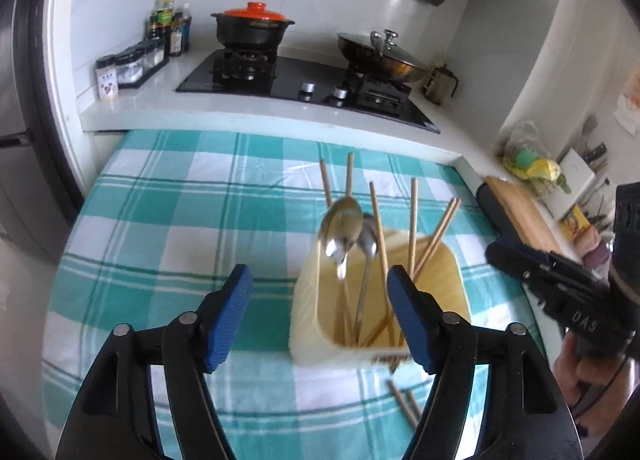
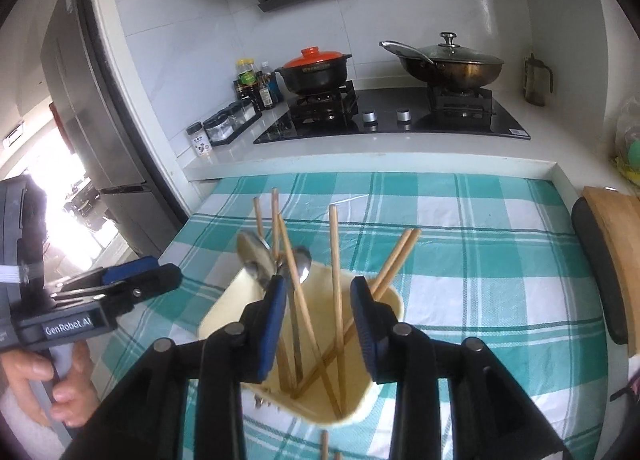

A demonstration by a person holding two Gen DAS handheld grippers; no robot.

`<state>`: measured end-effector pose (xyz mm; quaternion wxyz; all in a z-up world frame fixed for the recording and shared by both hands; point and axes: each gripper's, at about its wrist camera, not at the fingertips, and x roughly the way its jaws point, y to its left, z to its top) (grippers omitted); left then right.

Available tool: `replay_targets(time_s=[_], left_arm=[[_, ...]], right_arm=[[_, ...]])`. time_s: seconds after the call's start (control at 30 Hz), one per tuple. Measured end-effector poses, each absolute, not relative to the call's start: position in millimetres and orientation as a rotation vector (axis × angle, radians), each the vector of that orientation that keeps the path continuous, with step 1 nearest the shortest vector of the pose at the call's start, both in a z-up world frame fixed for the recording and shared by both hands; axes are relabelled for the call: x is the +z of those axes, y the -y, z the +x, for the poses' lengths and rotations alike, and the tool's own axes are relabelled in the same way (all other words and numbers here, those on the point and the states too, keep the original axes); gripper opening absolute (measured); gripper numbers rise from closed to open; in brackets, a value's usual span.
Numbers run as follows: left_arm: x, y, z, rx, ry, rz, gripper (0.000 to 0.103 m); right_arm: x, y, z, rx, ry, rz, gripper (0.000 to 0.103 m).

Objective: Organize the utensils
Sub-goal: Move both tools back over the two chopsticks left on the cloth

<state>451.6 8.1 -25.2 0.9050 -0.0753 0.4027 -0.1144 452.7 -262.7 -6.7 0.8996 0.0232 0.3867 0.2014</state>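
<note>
A cream utensil holder stands on the teal checked cloth. It holds two metal spoons and several wooden chopsticks. My left gripper is open and empty, just left of and above the holder. In the right wrist view the holder sits right under my right gripper, which is open with nothing between its fingers, the chopsticks and spoons standing in front of it. Loose chopsticks lie on the cloth in front of the holder.
A gas hob with an orange-lidded black pot and a lidded wok stands behind the cloth. Seasoning bottles stand at back left. A wooden cutting board lies to the right.
</note>
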Motion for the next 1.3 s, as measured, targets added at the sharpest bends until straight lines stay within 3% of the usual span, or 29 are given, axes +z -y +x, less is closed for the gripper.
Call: replay_targets(time_s=[0.13, 0.27, 0.4, 0.5, 0.6, 0.77, 1.03, 1.3], left_arm=[[-41.4, -30.1, 376.5, -0.213, -0.905, -0.005, 0.083], [-84.8, -38.2, 302.8, -0.165, -0.987, 0.078, 0.083], [-121.2, -25.0, 252.8, -0.155, -1.026, 0.034, 0.083], [-134.9, -7.6, 227.8, -0.192, -1.023, -0.021, 0.083], [-145.7, 7.8, 212.1, -0.224, -1.050, -0.034, 0.083], [-147.8, 15.9, 190.0, -0.224, -1.046, -0.003, 0.083], [-157.7, 3.4, 184.3, -0.200, -1.060, -0.039, 0.083], [-159.1, -3.7, 184.6, -0.172, -1.049, -0.063, 0.083]], right_arm=[[-18.7, 287.9, 377.3, 0.448, -0.864, -0.053, 0.035], [-77.4, 308.6, 298.2, 0.407, -0.981, -0.137, 0.035], [-131.3, 320.5, 254.3, 0.398, -1.067, -0.019, 0.033], [-142.7, 321.4, 244.8, 0.391, -1.041, 0.093, 0.032], [-146.5, 310.0, 250.8, 0.367, -1.014, 0.090, 0.019], [-173.0, 299.1, 268.5, 0.341, -1.060, 0.053, 0.011], [-172.4, 272.9, 261.8, 0.340, -1.107, 0.030, 0.011], [-179.0, 265.9, 242.0, 0.411, -1.105, 0.327, 0.011]])
